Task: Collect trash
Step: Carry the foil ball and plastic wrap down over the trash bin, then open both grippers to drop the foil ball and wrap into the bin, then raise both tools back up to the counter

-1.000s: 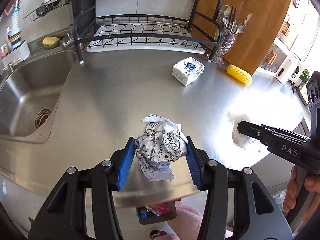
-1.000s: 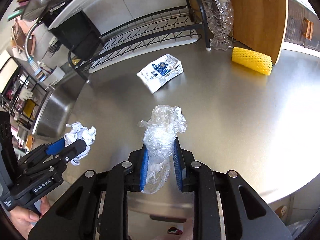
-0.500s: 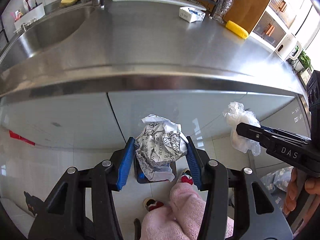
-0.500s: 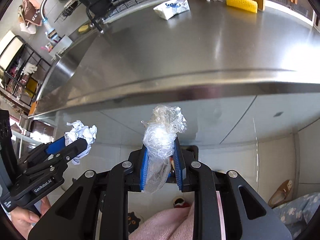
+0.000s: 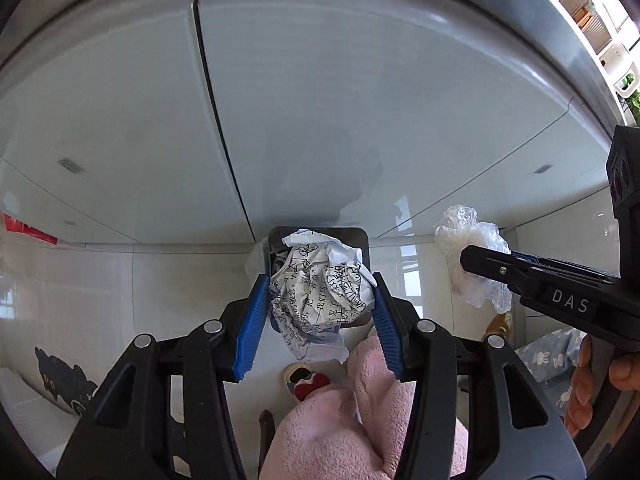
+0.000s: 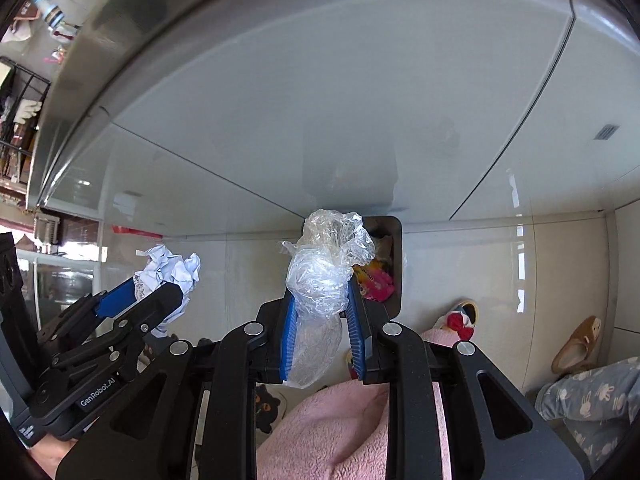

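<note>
Where 1 second earlier both grippers hung over the steel counter, they now sat low before the white cabinet doors (image 5: 360,120). Left gripper (image 5: 318,312): clamped on crumpled printed paper ball (image 5: 320,296). Right gripper (image 6: 320,328): clamped on clear plastic wrap (image 6: 320,272). Dark trash bin (image 6: 394,264): floor, directly beyond both loads.

From the left wrist view, the crumpled paper (image 5: 320,280) covers most of the dark bin (image 5: 358,236) on the floor; only its rim shows. From the right wrist view, the clear plastic wrap (image 6: 324,276) hides the bin's left half, and the bright scraps (image 6: 376,278) inside are too jumbled to name. The table (image 6: 80,60) is cut to a steel edge along the top of the frame. The right claw (image 5: 488,262) shows side-on, its blue pads mostly out of sight.
</note>
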The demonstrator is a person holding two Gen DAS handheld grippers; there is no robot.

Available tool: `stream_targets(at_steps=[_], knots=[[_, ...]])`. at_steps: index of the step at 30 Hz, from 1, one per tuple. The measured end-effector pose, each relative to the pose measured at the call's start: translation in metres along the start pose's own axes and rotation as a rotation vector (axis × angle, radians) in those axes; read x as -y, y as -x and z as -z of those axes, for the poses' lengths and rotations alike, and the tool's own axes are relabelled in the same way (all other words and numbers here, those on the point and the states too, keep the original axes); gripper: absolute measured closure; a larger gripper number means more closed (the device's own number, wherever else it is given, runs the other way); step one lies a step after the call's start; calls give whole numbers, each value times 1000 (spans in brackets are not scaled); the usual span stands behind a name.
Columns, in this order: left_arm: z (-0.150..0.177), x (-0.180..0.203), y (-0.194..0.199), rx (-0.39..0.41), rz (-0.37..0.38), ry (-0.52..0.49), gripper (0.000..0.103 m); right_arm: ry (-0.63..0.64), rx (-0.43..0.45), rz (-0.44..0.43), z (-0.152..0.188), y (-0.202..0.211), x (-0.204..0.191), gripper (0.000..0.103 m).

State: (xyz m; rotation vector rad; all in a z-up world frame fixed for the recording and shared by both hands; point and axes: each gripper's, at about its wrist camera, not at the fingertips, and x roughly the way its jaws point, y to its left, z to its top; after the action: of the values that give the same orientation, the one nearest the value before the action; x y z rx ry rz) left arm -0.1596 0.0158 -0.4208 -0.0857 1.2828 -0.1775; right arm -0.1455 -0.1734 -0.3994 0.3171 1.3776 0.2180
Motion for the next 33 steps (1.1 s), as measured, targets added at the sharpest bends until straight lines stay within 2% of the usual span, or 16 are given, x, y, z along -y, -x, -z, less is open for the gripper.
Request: stream_targets(at_steps=[10,17,21,26,28,31,33], knots=[[11,-12,-90,-111,8,-1,55,-55,-82,-6,-17,-82,21,79],[7,-5,-122,-180,23,-17,54,-127,-153,-15,-21,-119,34,77],[2,-8,-125,-194,18,-31,47,-148,-169,-30,-22,-127,39,76],[-3,-7,-124,-193,2,-26,35,-170,-152,-33,-27,-129,41,44],[-8,-7,-118,-188,-5,-24,24,-169,-146,-31,-29,-126,40,42],[-7,-7,-112,-185,-17,-24,17,-163,-141,-26,-32,-123,37,41],[-9,-6,-104,-180,-27,-34,14,-159,-135,-21,-33,-118,36,35]])
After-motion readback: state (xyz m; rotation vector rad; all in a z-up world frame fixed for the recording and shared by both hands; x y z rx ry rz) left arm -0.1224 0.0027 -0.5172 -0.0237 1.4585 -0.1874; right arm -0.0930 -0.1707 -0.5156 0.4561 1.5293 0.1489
